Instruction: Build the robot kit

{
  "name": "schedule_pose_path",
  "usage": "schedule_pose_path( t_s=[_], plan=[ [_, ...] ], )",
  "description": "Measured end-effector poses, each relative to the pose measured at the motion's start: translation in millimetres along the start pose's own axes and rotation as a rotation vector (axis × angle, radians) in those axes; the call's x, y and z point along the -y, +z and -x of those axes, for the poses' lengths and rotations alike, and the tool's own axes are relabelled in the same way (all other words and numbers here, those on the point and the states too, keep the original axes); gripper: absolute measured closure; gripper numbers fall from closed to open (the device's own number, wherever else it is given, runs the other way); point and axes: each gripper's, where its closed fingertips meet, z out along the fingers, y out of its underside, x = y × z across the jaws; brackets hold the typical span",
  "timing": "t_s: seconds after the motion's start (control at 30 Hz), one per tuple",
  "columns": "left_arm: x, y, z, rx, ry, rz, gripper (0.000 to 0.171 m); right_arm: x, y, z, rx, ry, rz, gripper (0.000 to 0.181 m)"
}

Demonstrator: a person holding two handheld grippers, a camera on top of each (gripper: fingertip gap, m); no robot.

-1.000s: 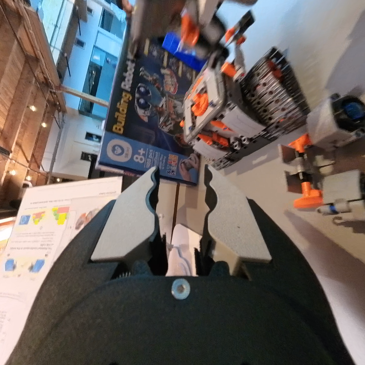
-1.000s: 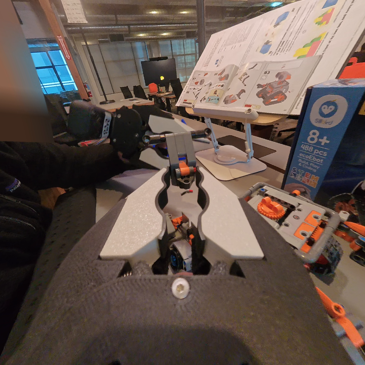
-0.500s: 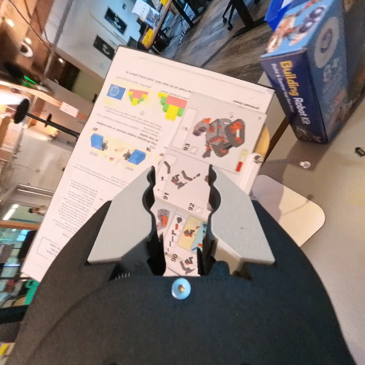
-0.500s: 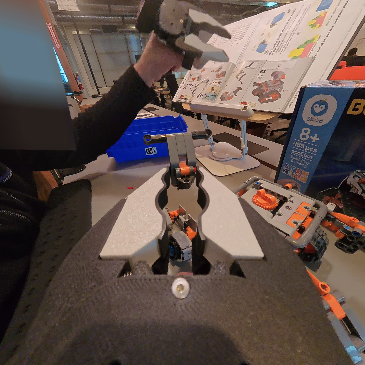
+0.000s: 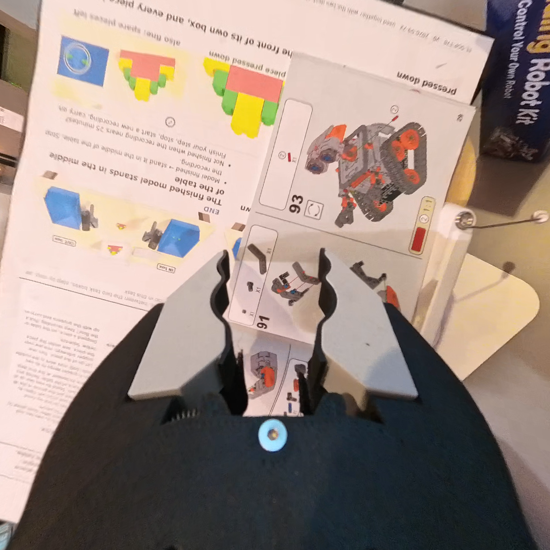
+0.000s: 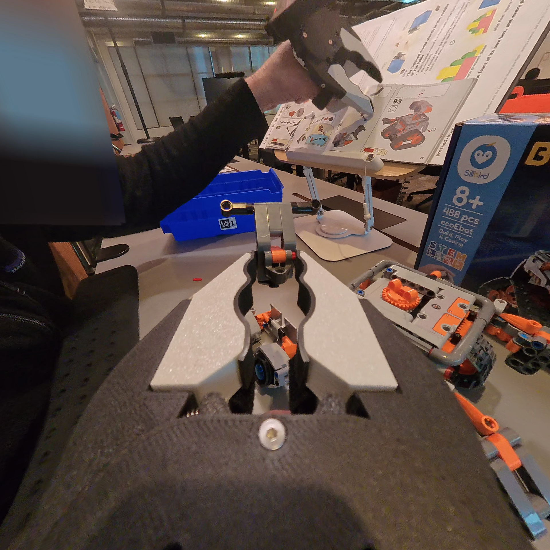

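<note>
Grey-and-orange part (image 6: 275,238): the right gripper (image 6: 273,269) is pinching this small brick assembly by its dark lower end, fingertips closed on it; a black rod is running across its top, and it is sitting in the air in front of the book stand.
Left gripper (image 5: 273,268): it is hovering right up against the open instruction booklet (image 5: 351,184) on the stand, jaws parted with nothing between them; from the right wrist view it (image 6: 361,89) is hanging just above the booklet's middle pages, and whether a fingertip is touching the paper I cannot tell.
Book stand (image 6: 342,235): white, with a flat base resting on the grey table (image 6: 166,282), and carrying the booklet with a large printed sheet (image 5: 134,148) propped behind it.
Blue bin (image 6: 226,205): sitting on the table to the left of the stand, behind the held part.
Blue box (image 6: 482,193): standing upright to the right of the stand.
Tracked model (image 6: 422,321): grey and orange, lying in front of the box and to the right of the stand's base.
Loose pieces (image 6: 500,446): orange and grey bits lying nearer than the model, farther from the stand.
Red pin (image 6: 197,279): tiny, lying alone on the table left of the stand's base.
</note>
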Motion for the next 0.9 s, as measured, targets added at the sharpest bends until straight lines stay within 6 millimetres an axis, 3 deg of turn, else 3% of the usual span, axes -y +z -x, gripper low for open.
schedule_pose_path(
  t_s=[0.13,0.9],
  plan=[
    [-4,6,-3,-0.003,-0.024,-0.035,0.114,-1,1,0,0.002,0.003,0.004,0.157],
    [1,-4,-1,0.216,0.095,-0.181,0.116,-2,1,1,0.002,0.001,0.006,0.157]
  ],
)
